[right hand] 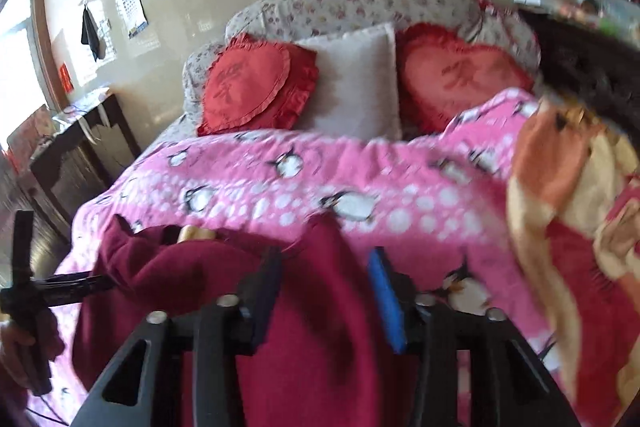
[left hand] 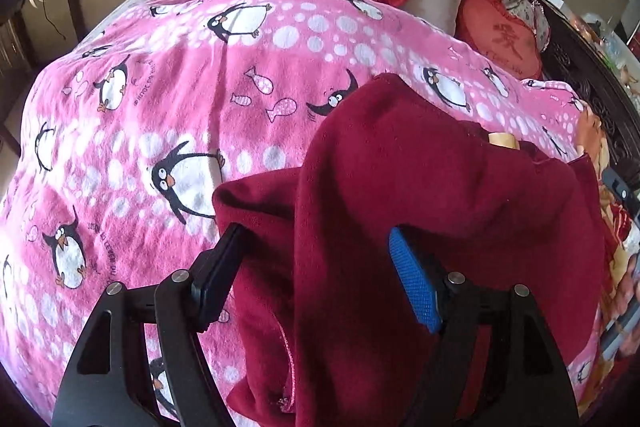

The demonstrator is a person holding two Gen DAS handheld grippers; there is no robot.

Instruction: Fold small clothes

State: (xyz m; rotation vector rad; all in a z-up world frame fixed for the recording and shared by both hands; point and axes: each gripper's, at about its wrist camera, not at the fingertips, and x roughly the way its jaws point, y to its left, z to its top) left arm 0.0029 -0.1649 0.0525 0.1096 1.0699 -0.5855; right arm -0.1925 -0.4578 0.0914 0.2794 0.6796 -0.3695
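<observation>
Two red heart cushions (right hand: 248, 83) | pink penguin blanket (left hand: 160, 107) | maroon garment (left hand: 420, 187)

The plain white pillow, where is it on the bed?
In the right wrist view the plain white pillow leans at the bed's head between two red heart-shaped cushions, just behind the pink penguin blanket.
</observation>
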